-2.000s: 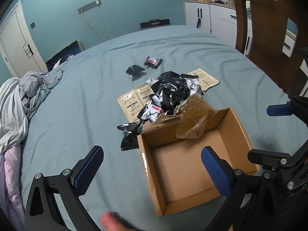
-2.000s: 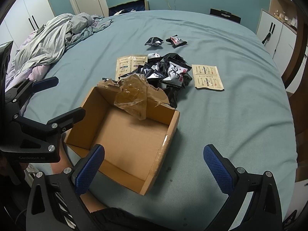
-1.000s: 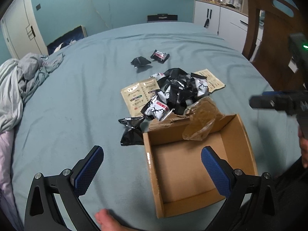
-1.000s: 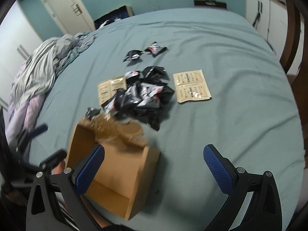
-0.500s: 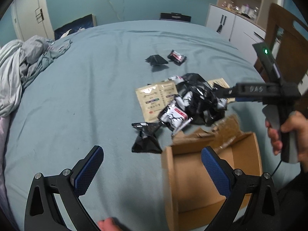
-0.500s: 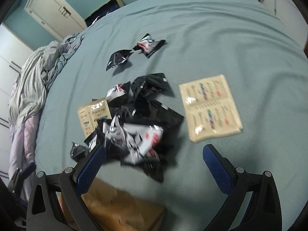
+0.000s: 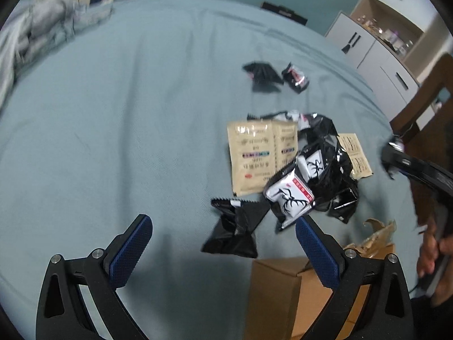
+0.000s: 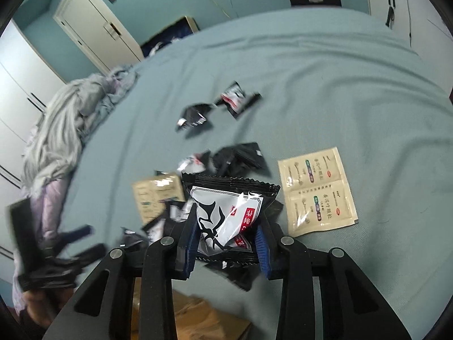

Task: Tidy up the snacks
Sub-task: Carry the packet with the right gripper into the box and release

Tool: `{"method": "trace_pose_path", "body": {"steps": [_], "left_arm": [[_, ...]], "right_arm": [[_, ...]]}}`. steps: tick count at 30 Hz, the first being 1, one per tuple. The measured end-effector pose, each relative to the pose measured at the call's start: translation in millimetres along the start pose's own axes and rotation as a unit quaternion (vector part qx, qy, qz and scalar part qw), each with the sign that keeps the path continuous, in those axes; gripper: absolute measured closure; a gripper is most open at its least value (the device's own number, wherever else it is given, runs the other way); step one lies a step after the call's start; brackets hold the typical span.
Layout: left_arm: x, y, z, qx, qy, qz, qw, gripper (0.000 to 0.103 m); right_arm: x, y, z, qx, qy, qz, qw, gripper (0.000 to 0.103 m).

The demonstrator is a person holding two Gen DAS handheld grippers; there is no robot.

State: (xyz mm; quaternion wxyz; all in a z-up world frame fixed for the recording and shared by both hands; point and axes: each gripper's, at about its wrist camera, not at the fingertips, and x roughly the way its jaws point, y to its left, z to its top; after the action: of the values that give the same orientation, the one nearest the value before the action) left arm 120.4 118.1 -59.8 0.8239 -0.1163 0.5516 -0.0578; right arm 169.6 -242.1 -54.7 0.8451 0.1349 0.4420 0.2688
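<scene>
A pile of black and white snack packets lies on the blue bedsheet, with beige sachets beside it. My right gripper is shut on a black and white snack packet with a red label, above the pile. My left gripper is open and empty, hovering over a black packet near the cardboard box. The box shows in the right wrist view at the bottom edge.
Two separate packets lie farther back on the bed. A second beige sachet pair lies right of the pile. Crumpled grey bedding sits at the left. White cabinets and a wooden chair stand at the right.
My right gripper has dropped onto the pile and shut on a snack packet. My left gripper has moved left and forward, so the box has slid to the lower right of its view.
</scene>
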Motion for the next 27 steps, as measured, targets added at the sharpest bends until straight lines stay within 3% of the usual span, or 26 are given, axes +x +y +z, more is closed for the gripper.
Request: {"method": "trace_pose_path", "body": {"steps": [2, 6, 9, 11, 14, 16, 19, 22, 27], "left_arm": [[11, 1, 3, -0.007, 0.021, -0.008, 0.9997, 0.0], [34, 0, 5, -0.005, 0.058, 0.02, 0.9981, 0.0], [42, 4, 3, -0.027, 0.072, 0.002, 0.997, 0.003], [47, 6, 3, -0.034, 0.09, 0.003, 0.9954, 0.019], [46, 4, 2, -0.026, 0.092, 0.002, 0.9954, 0.028], [44, 5, 2, -0.028, 0.091, 0.005, 0.9955, 0.066], [41, 11, 0, -0.04, 0.087, 0.005, 0.9954, 0.072], [33, 20, -5, -0.053, 0.077, 0.019, 0.9954, 0.072], [-2, 25, -8, -0.06, 0.033, 0.036, 0.997, 0.073]], "right_arm": [[-17, 2, -8, 0.004, -0.009, 0.014, 1.0, 0.07], [-61, 6, -35, 0.001, -0.022, 0.039, 0.999, 0.07], [-88, 11, -60, -0.018, -0.032, 0.037, 0.999, 0.07], [-105, 10, -84, -0.018, -0.038, 0.036, 0.998, 0.07], [-122, 5, -118, -0.011, -0.041, 0.032, 0.999, 0.07], [-131, 1, -133, 0.004, -0.04, 0.031, 0.999, 0.07], [-146, 4, -136, 0.014, -0.056, 0.041, 0.997, 0.07], [-145, 11, -136, 0.001, -0.06, 0.023, 0.998, 0.07], [-141, 20, -141, -0.007, -0.052, 0.003, 0.999, 0.07]]}}
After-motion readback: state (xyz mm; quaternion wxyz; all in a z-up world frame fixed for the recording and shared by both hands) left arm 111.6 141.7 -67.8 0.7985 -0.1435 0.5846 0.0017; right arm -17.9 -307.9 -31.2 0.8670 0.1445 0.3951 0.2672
